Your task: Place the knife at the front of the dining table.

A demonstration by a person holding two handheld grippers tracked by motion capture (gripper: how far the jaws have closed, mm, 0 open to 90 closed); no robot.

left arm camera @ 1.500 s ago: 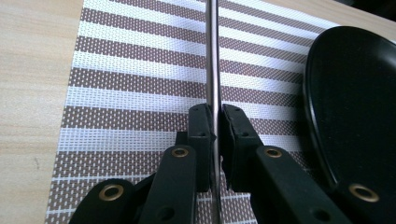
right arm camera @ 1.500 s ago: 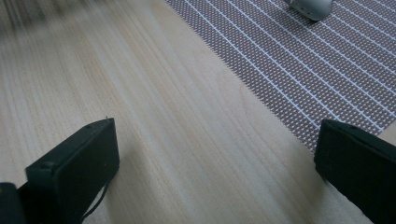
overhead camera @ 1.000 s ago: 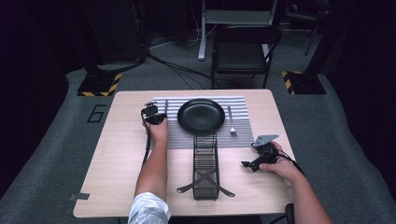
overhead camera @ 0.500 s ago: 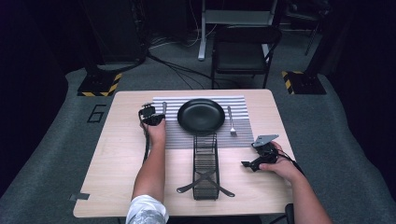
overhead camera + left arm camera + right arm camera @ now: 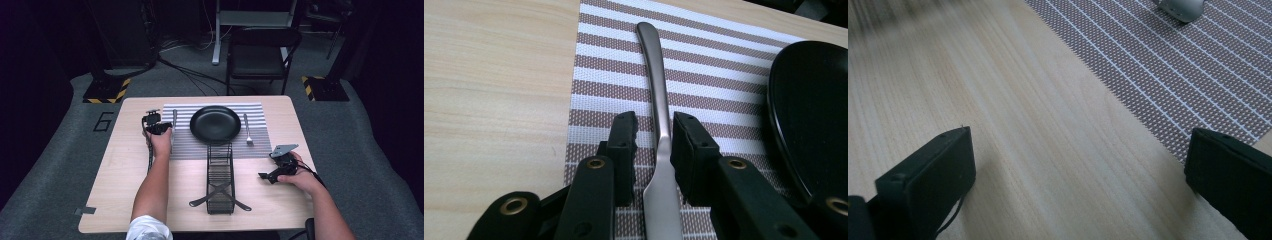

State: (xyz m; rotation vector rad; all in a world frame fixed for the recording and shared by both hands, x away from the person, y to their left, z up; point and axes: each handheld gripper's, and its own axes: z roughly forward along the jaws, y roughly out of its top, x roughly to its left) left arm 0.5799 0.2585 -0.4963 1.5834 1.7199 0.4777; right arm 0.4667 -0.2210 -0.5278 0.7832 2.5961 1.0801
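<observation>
Nearest the person, a black wire rack (image 5: 220, 177) stands on the wooden table (image 5: 115, 175), and to its right the right gripper (image 5: 267, 176) rests low over bare wood with its jaws spread wide and nothing between them. In the left gripper view, the left gripper (image 5: 654, 137) has its two black pads to either side of a metal knife (image 5: 659, 115) that lies flat on the striped placemat (image 5: 724, 100), handle pointing away; the jaws have just been opening, and a thin gap shows on each side of the knife, so it looks let go rather than gripped. The step in hand seems to be setting the knife down left of the black plate (image 5: 215, 123), and that looks done. Next the left gripper should widen a little more and lift straight off, so the pads do not drag the knife askew. Beyond the plate's right side lies a fork (image 5: 247, 131), also on the placemat.
</observation>
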